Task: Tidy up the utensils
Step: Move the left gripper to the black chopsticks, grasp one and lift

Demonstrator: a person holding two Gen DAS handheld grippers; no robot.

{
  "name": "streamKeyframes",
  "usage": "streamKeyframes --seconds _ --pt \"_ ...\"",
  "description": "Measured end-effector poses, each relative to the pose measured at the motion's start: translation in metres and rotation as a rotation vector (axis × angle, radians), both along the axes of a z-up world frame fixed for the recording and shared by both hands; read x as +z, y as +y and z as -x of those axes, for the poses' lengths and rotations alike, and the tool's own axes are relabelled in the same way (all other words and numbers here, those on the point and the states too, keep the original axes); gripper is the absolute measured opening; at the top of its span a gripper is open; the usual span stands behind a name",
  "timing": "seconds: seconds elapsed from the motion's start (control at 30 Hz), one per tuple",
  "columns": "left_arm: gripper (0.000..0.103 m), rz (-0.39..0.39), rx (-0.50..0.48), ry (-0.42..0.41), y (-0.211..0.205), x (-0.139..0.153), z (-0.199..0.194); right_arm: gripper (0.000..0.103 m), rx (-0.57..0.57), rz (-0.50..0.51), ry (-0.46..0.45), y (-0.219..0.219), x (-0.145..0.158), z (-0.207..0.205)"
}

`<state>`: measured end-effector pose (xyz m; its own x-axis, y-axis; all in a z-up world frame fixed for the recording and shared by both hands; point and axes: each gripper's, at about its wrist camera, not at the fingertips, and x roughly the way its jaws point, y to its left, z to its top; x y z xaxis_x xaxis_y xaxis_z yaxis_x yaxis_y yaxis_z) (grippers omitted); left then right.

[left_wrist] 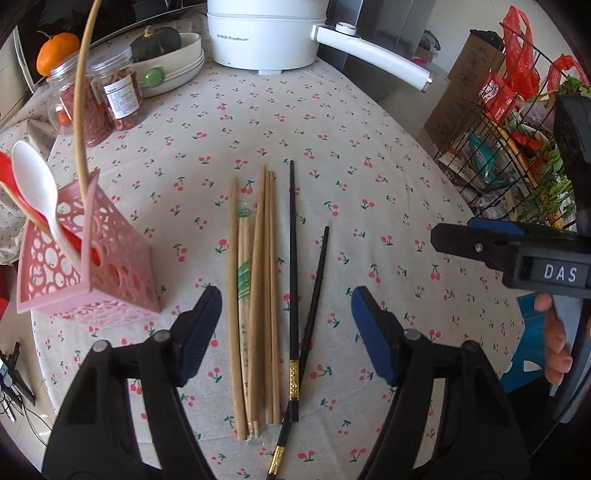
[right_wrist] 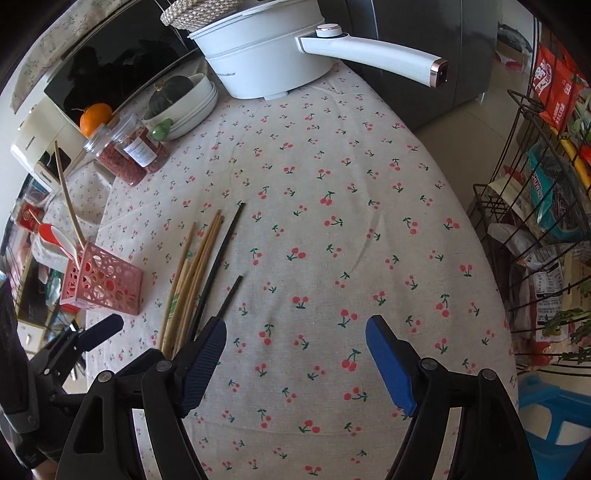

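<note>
Several wooden chopsticks (left_wrist: 255,295) and two black chopsticks (left_wrist: 293,280) lie side by side on the cherry-print tablecloth (left_wrist: 369,155). My left gripper (left_wrist: 286,317) is open and empty, its fingers straddling them just above. A pink perforated holder (left_wrist: 96,266) stands to the left with a white spoon (left_wrist: 35,184), a red spoon and one wooden chopstick in it. My right gripper (right_wrist: 295,354) is open and empty over bare cloth, right of the chopsticks (right_wrist: 192,280). The holder (right_wrist: 103,284) also shows in the right wrist view.
A white electric pot (left_wrist: 266,33) with a long handle stands at the back. Two jars (left_wrist: 99,99), stacked bowls with a squash (left_wrist: 170,62) and an orange sit back left. A wire rack (right_wrist: 546,221) of packets stands off the table's right edge.
</note>
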<state>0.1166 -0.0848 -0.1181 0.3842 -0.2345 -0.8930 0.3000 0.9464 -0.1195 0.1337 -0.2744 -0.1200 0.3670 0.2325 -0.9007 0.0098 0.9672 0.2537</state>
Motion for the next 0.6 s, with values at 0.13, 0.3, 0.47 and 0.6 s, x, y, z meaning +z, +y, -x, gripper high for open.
streamKeyframes --seconds 0.13,0.3,0.47,0.6 --pt "0.029 0.036 0.034 0.081 -0.006 -0.017 -0.026 0.079 0.009 0.009 0.002 -0.006 -0.001 -0.003" --pt "0.015 0.023 0.059 0.121 -0.017 -0.033 -0.047 0.079 0.000 -0.019 0.017 -0.013 -0.002 -0.007" --pt "0.014 -0.018 0.050 0.148 -0.028 -0.044 -0.057 0.079 0.000 -0.037 0.015 -0.014 0.000 -0.011" --pt "0.014 -0.049 0.046 0.170 -0.033 -0.049 -0.064 0.080 -0.005 -0.046 0.016 -0.013 0.000 -0.013"
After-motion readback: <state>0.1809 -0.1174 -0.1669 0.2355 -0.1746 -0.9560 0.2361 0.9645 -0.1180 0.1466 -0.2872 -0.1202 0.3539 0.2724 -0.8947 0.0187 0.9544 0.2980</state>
